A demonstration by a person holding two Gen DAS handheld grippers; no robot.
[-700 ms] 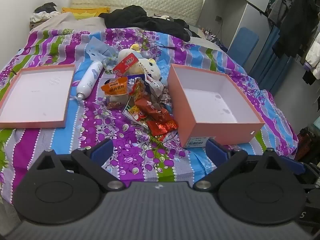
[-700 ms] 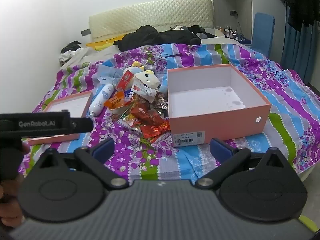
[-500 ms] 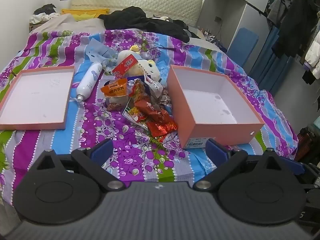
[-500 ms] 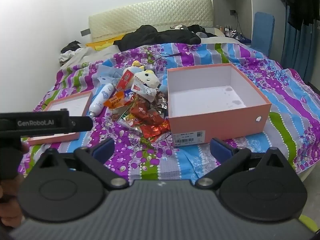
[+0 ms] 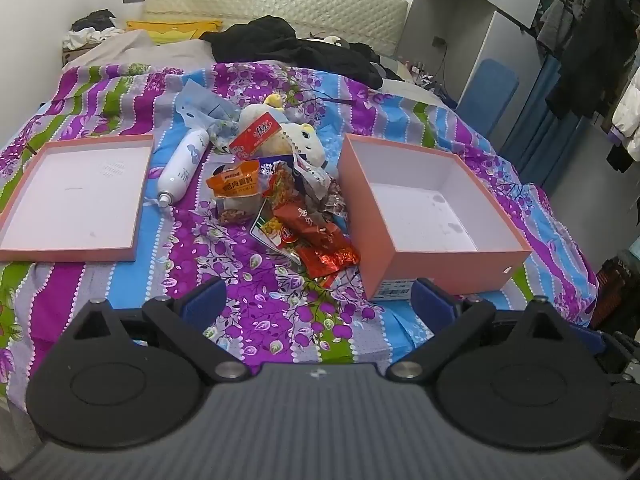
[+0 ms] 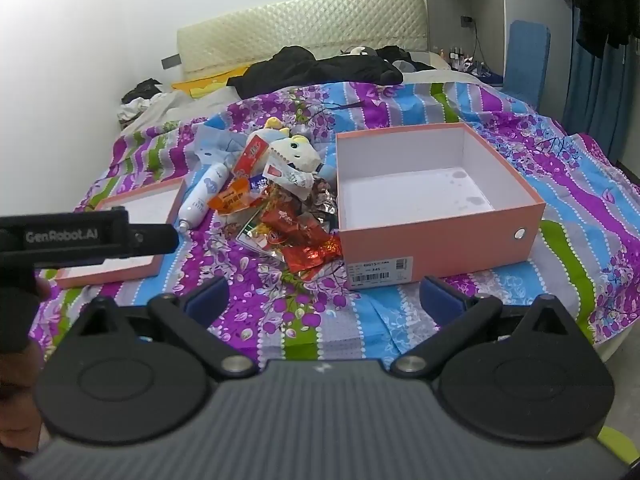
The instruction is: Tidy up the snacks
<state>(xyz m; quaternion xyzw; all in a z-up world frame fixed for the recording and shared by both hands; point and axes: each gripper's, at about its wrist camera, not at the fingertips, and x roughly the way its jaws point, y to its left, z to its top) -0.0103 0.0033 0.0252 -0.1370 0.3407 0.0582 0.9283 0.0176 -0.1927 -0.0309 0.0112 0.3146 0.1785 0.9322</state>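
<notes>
Pink cardboard forms the open box (image 5: 436, 256), which sits on the striped floral bedspread (image 5: 248, 304) with its white interior empty and a barcode label on its near wall. My left gripper (image 5: 318, 300) hovers above the bedspread in front of the box, tilted downward, its blue-padded jaws spread wide with nothing between them. My right gripper (image 6: 324, 296) is held likewise, jaws fully apart and empty, just short of the labelled corner of the box. The snack pile (image 5: 288, 216) lies directly left of the box, touching its left wall: an orange packet (image 5: 236, 184), red foil wrappers (image 5: 328, 258) and a red-and-white packet (image 5: 256, 136) among others. A plush toy (image 5: 296, 140) rests behind the pile, partly under the packets. A white bottle (image 5: 182, 168) lies on its side left of the pile. The box lid (image 5: 68, 252), upturned, lies further left, well apart from the box. Dark clothing (image 5: 288, 46) is heaped near the quilted headboard (image 5: 280, 4).
</notes>
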